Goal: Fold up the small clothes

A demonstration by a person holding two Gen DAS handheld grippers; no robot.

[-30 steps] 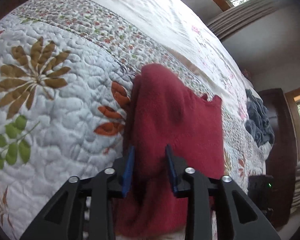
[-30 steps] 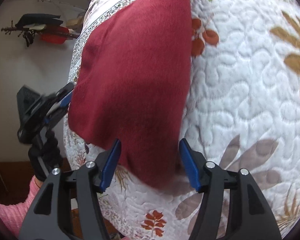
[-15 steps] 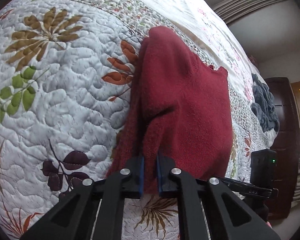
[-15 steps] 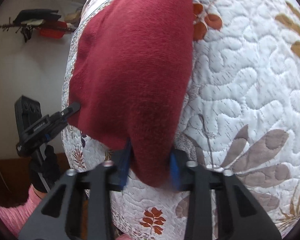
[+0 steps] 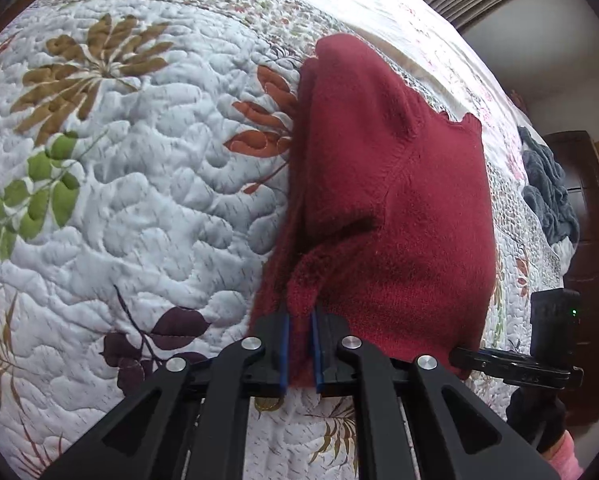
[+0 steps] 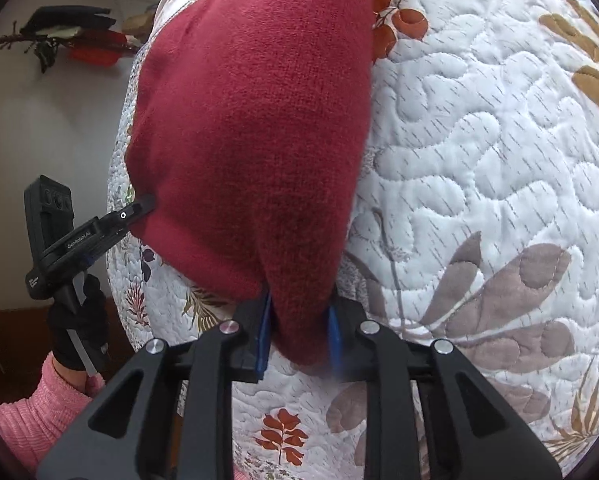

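Quilted bedspread (image 5: 147,208) is seen with leaf print, covering the bed. Red knit sweater (image 5: 395,216) is laid flat on it, near the bed's near edge, hem toward the cameras, already narrowed into a long strip with a sleeve folded over the body.

Left gripper (image 5: 299,350) is clamped on a bunched bit of the sweater's hem at its left corner; jaws almost together, cloth pinched between the blue pads. Grey garment (image 5: 547,192) is piled at the bed's far right edge, well apart.

In the right wrist view the right gripper (image 6: 299,338) is closed on the other hem corner, a thicker wad held between the jaws. A pink sleeve (image 6: 31,404) and gloved hand are seen at lower left holding the left tool.

Knit is judged soft, light, limp, slightly stretchy; not slippery, not fragile. Sag between the two holds is expected when lifted. Both hem corners are judged the right places to hold for carrying the hem up toward the collar.
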